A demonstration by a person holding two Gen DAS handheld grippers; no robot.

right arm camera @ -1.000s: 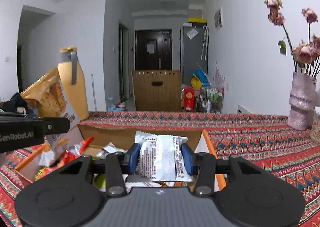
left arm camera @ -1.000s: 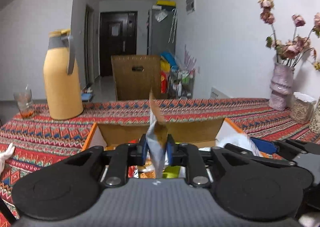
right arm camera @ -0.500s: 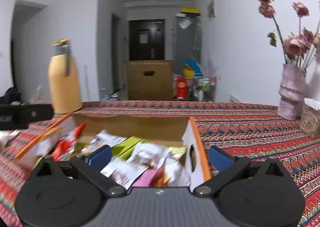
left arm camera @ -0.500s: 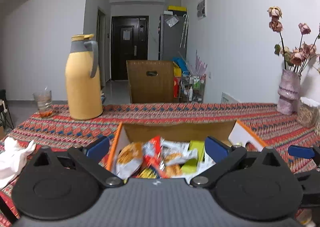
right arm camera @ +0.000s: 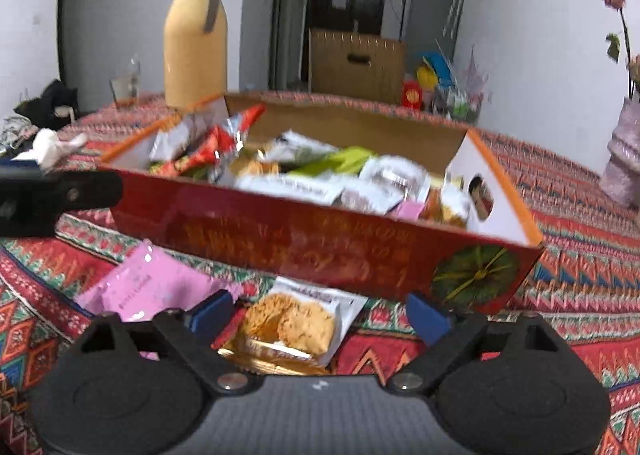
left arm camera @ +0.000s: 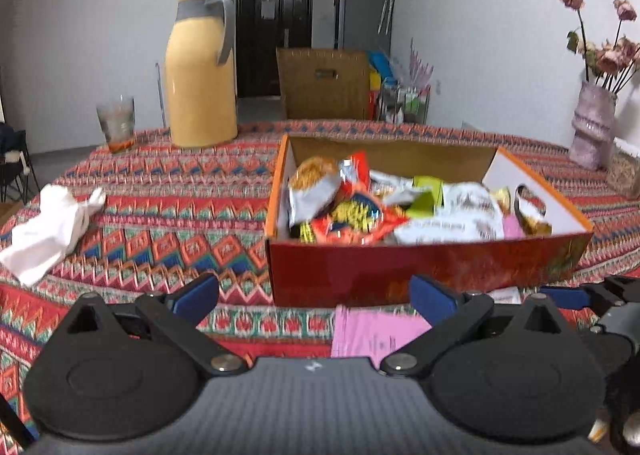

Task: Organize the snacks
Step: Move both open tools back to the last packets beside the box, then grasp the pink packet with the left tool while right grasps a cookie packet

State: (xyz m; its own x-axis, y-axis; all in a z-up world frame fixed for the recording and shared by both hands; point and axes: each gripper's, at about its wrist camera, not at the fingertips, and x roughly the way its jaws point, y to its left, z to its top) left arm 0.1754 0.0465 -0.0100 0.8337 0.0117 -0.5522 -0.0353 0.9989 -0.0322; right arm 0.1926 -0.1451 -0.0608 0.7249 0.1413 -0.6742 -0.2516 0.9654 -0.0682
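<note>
A red cardboard box [left arm camera: 420, 267] holds several snack packets on the patterned tablecloth; it also shows in the right wrist view [right arm camera: 304, 239]. A pink packet [left arm camera: 376, 331] lies in front of the box, seen too in the right wrist view [right arm camera: 156, 283]. A cracker packet [right arm camera: 296, 319] lies in front of the box between the right jaws. My left gripper [left arm camera: 314, 297] is open and empty, low before the box. My right gripper [right arm camera: 318, 313] is open and empty, just above the cracker packet.
A yellow thermos jug [left arm camera: 200, 71] and a glass [left arm camera: 116, 121] stand at the back left. A crumpled white cloth [left arm camera: 48, 227] lies at the left. A vase of dried flowers [left arm camera: 592, 127] stands at the right. The right gripper's fingers [left arm camera: 576, 297] show at the lower right.
Both grippers opened and dropped their packets into the box, then pulled back and down toward the table's near edge. The box's red front wall now shows.
</note>
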